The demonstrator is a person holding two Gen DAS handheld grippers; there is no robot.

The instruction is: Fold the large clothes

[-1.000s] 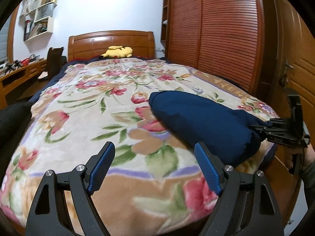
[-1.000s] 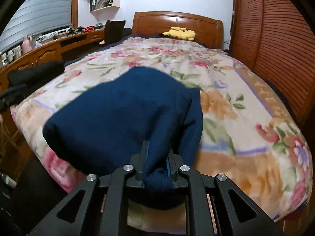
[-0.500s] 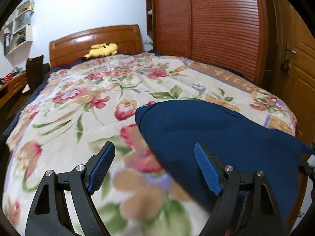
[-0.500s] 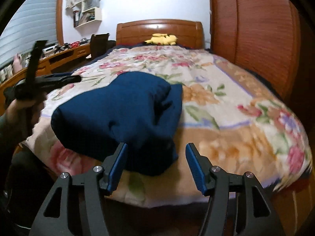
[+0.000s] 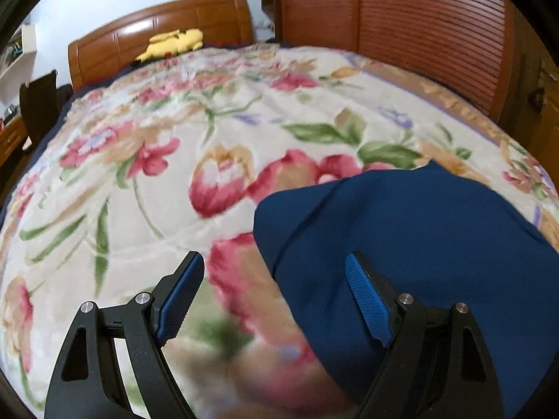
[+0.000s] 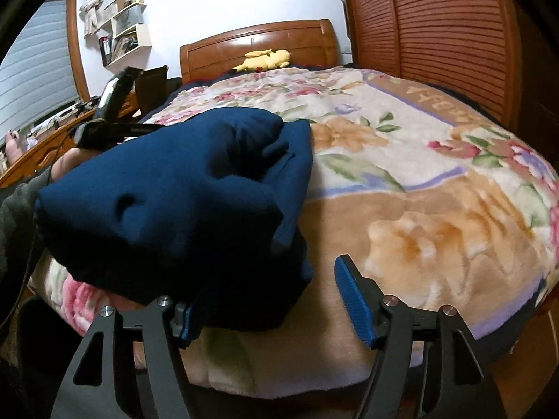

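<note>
While my right claw (image 6: pixel 274 296) is opening, its pads no longer pinching, the navy garment (image 6: pixel 181 202) lies bunched on the floral bed blanket (image 6: pixel 436 216) between and beyond its fingers. My left claw (image 5: pixel 276 295) gapes wide, empty, tilted down over the garment's edge. Motion blur smears the near blanket; a sleeve (image 6: pixel 15 216) is cut off at left.

Open left gripper (image 5: pixel 276 296) over navy garment (image 5: pixel 401 230) edge.
</note>
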